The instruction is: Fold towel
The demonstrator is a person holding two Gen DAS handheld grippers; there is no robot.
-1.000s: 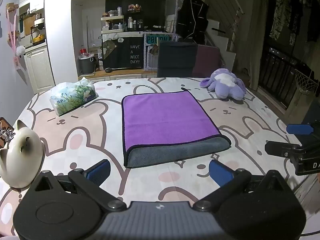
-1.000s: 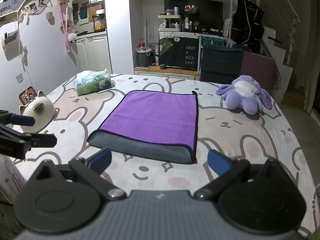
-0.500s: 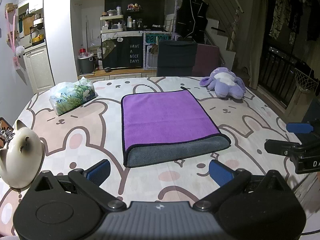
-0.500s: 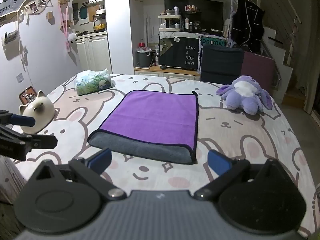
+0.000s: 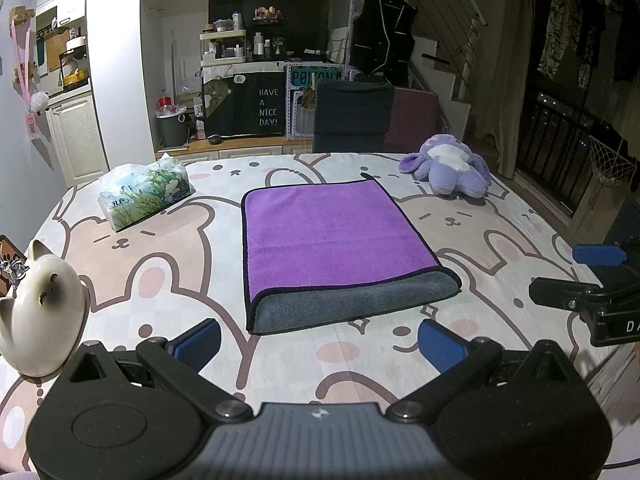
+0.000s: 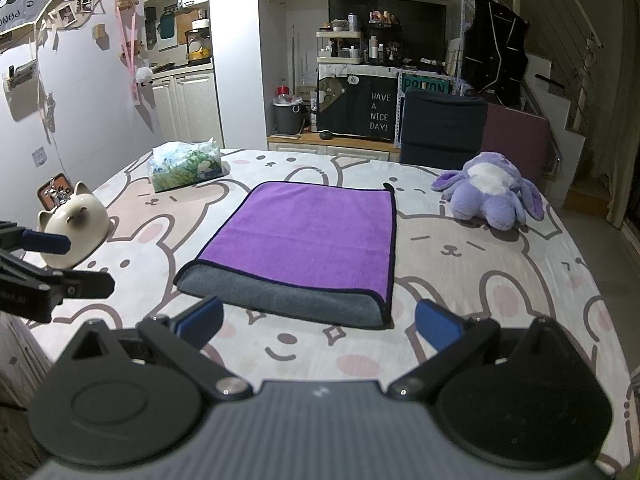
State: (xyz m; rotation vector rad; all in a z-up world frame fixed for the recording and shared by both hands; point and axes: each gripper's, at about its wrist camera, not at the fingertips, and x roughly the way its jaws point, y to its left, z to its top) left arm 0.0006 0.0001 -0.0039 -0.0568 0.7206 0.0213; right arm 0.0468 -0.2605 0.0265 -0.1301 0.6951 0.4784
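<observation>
A purple towel lies folded on the table, its grey underside showing along the near edge; it also shows in the right wrist view. My left gripper is open and empty, held near the table's front edge, short of the towel's grey fold. My right gripper is open and empty, also just short of the towel's near edge. Each gripper shows in the other's view: the right one at the right edge, the left one at the left edge.
A tissue pack lies at the back left. A white cat figurine stands at the left edge. A purple plush toy sits at the back right. The table has a bunny-print cloth. A dark chair stands behind the table.
</observation>
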